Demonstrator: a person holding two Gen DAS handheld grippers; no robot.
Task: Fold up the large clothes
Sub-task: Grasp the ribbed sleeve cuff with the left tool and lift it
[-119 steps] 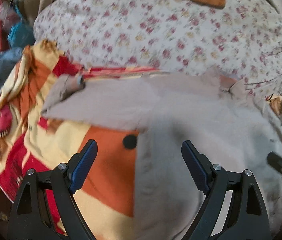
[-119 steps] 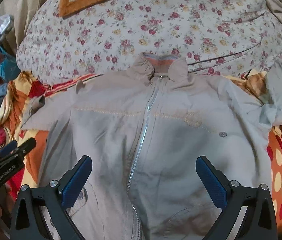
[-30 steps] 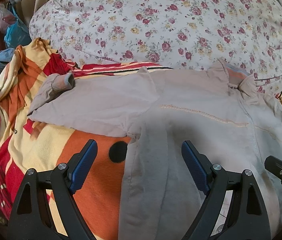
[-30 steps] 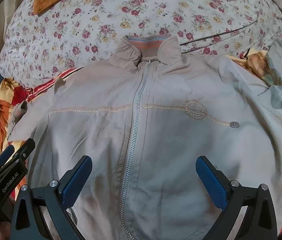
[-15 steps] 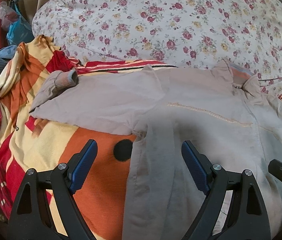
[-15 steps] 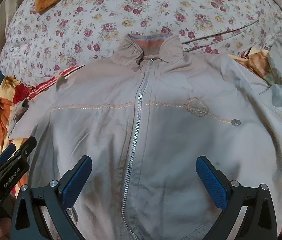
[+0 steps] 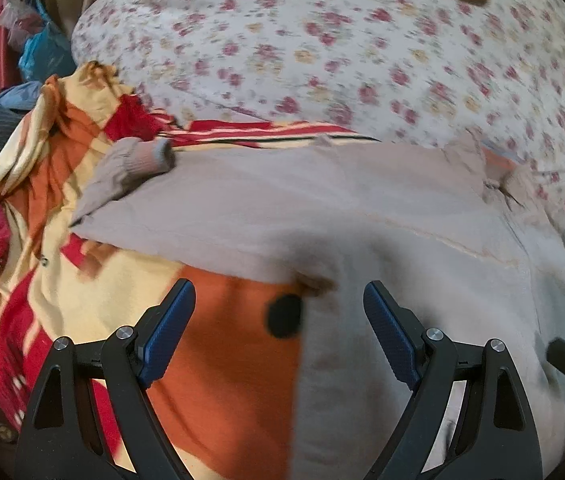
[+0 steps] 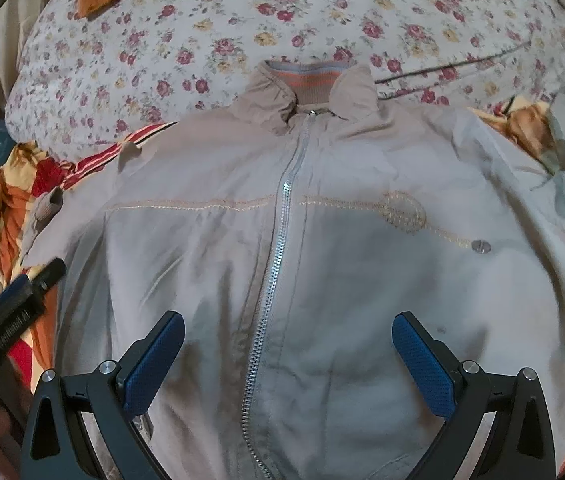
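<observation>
A beige zip-up jacket (image 8: 322, 248) lies face up and spread flat on a bed, zipped closed, directly ahead of and beneath both tools. The right hand-held gripper (image 8: 286, 356) hovers over the lower front with its blue-padded jaws wide apart and nothing between them; the zipper (image 8: 278, 240) runs forward from between its jaws to the collar (image 8: 314, 88) at the far end. The left hand-held gripper (image 7: 278, 328) also stands apart and empty, over the jacket's side edge where the cloth meets the orange patterned blanket (image 7: 222, 360). Ahead and to its left, the left sleeve (image 7: 210, 208) stretches outward, its ribbed cuff (image 7: 146, 160) bent up on the blanket. The other sleeve, far ahead and right of the right gripper, looks bunched rather than flat.

No fold appears started. The sensible first move seems to be bringing the left sleeve in across the chest. To do it well, pinch near the cuff, taking only the sleeve cloth and not the blanket below, lift it low, and lay it straight across. The thin fabric will likely wrinkle if dragged.
</observation>
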